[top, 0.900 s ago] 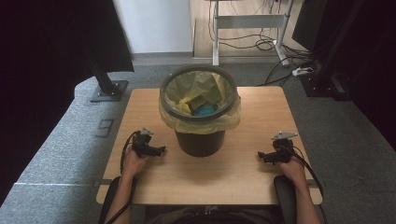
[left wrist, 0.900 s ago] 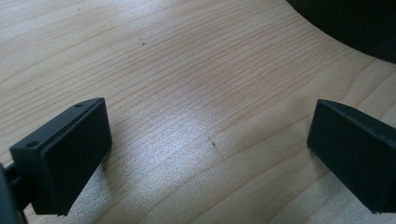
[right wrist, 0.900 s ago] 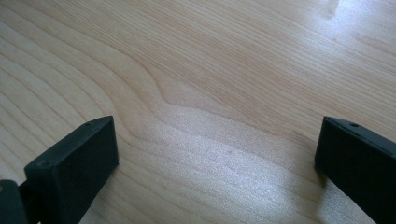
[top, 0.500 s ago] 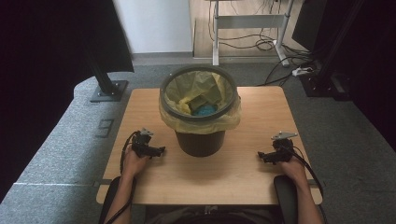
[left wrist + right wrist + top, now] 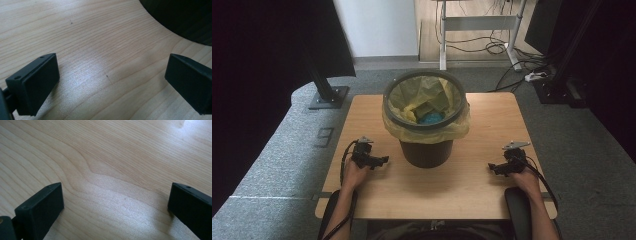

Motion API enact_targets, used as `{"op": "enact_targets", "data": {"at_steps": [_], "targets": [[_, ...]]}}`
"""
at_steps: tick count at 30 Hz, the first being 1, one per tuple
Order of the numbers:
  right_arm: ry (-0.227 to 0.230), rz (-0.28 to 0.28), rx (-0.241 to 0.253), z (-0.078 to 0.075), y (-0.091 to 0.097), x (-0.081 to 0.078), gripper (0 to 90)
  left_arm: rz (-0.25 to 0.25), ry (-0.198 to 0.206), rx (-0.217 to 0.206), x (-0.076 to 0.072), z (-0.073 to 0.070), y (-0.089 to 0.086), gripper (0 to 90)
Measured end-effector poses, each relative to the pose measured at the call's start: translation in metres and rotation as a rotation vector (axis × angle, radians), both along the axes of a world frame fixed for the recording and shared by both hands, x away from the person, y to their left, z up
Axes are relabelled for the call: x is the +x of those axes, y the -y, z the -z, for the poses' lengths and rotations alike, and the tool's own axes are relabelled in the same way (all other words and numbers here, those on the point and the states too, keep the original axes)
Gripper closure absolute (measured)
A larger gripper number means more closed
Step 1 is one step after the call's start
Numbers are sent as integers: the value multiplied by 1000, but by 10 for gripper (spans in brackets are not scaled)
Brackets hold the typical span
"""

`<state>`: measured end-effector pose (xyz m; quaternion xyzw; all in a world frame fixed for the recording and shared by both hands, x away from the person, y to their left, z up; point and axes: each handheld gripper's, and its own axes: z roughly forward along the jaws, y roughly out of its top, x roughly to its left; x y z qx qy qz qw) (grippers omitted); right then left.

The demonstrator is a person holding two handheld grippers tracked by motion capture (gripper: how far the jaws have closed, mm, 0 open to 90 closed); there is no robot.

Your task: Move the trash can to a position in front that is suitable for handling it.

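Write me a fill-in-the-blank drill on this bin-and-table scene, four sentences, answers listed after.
1. The dark bin is lined with a bag coloured ____.
2. The bin stands on a table made of ____.
3. The left gripper and right gripper both have their jaws ____.
4. Between each gripper's jaws lies only bare ____.

Missing words: yellow; wood; open; tabletop

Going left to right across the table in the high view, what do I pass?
left gripper → bin lined with a yellow bag → right gripper, all on the wooden table; both grippers open and empty.
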<state>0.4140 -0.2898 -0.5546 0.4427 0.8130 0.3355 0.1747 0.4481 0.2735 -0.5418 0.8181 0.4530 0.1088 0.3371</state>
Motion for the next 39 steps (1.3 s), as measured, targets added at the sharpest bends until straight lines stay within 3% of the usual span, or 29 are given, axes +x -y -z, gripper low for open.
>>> {"op": "enact_targets", "data": {"at_steps": [4,10,13,16,19,22,25,29,34,39], "targets": [[-12,3,20,-2,1,0,1,13,-6,-6,0,-3,1,0],[-9,16,46,-10,2,-1,0,-11,48,-34,9,-22,-5,0],[37,16,68,-22,0,0,0,-22,74,-51,18,-37,-4,0],[59,10,75,-29,-2,1,0,-26,93,-35,25,-46,-4,0],[62,2,70,-33,-5,3,0,-24,70,-64,33,-54,-3,0],[58,-5,80,-35,-6,5,0,-25,74,-76,39,-60,-2,0],[66,-14,57,-39,-11,9,0,-35,103,-61,47,-70,1,0],[84,-21,92,-51,-21,17,0,-45,152,-47,60,-85,7,0],[96,-31,107,-61,-32,25,0,-47,166,-56,69,-91,12,0],[104,-31,77,-71,-46,36,0,-28,175,-64,75,-93,23,0]]}}
